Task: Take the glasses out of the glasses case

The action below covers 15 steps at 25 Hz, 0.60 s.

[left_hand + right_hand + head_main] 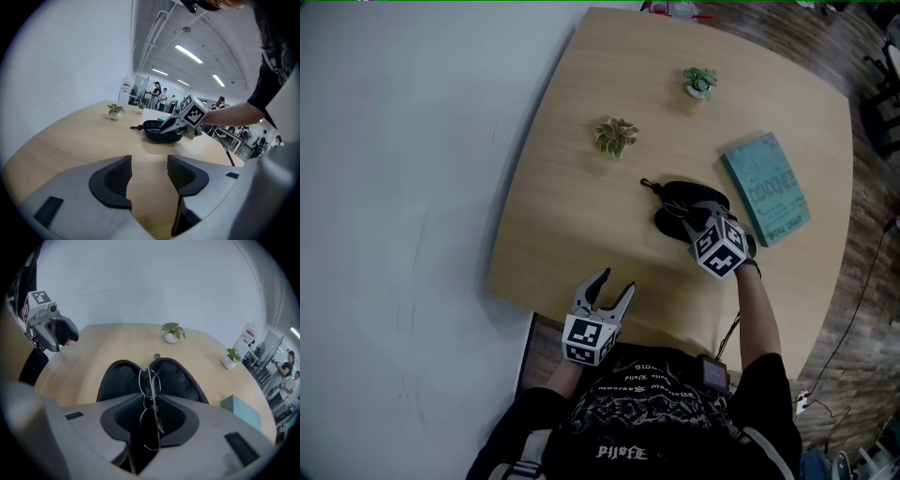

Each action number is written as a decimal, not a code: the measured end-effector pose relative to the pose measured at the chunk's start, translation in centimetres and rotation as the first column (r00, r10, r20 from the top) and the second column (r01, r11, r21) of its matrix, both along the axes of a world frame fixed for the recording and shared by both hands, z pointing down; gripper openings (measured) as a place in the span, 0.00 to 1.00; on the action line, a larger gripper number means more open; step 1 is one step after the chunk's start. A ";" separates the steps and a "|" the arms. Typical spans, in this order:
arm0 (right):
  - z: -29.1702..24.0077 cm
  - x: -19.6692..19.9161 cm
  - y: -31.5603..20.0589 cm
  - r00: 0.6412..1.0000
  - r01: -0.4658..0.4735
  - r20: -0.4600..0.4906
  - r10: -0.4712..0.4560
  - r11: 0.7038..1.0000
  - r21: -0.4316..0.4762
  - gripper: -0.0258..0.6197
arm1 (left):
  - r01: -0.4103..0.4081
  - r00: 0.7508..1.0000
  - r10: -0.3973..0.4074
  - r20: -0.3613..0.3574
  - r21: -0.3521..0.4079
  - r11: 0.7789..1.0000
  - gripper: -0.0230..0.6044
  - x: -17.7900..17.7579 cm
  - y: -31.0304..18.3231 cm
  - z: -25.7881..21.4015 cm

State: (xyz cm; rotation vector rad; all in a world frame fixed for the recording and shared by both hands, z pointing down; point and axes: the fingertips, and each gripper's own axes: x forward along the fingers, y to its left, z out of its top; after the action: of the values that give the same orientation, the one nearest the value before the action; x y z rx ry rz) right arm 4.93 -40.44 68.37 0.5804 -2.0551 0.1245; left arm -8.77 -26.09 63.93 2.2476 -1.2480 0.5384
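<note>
Metal wire-rimmed glasses (151, 401) gripped by the right claw (689, 225) over the open black clamshell case (119, 380).
The folded glasses stand edge-on between the claw's dark pads, which are clamped on them, and one lens sticks out above the case's two spread halves. The case lies on the right near part of the light wooden desk (572, 225), with a teal book (766, 187) just right of it and two small potted plants (616, 137) farther off. The left claw (607, 289) hovers at the desk's near edge, its jaws apart and holding nothing.
</note>
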 end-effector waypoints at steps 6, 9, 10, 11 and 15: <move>-0.9 0.2 -0.1 1.000 -0.003 -0.014 0.004 0.999 0.041 0.19 | 0.040 0.999 -0.040 -0.033 0.000 0.999 0.43 -0.7 -0.2 -0.4; -2.1 0.3 0.0 1.000 -0.012 -0.002 0.012 0.997 0.070 0.19 | 0.054 0.998 -0.054 -0.040 0.006 0.999 0.43 -1.1 0.0 -0.7; -2.5 0.3 0.0 1.000 -0.015 0.004 0.015 0.997 0.079 0.19 | 0.050 0.998 -0.049 -0.035 0.012 0.999 0.43 -1.1 0.0 -0.9; -3.0 0.3 0.1 1.000 -0.020 0.011 0.019 0.996 0.089 0.19 | 0.041 0.999 -0.040 -0.026 0.019 0.999 0.43 -1.0 0.1 -1.0; -5.1 0.3 0.3 0.998 -0.050 0.055 0.043 0.992 0.117 0.19 | 0.005 1.000 -0.005 -0.018 0.042 0.999 0.43 -0.2 0.4 -1.5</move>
State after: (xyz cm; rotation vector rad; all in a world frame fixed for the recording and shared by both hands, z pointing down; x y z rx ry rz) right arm 5.18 -40.15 63.24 0.7055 -2.1109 0.0453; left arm -8.97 -25.72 62.43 2.2780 -1.2664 0.4931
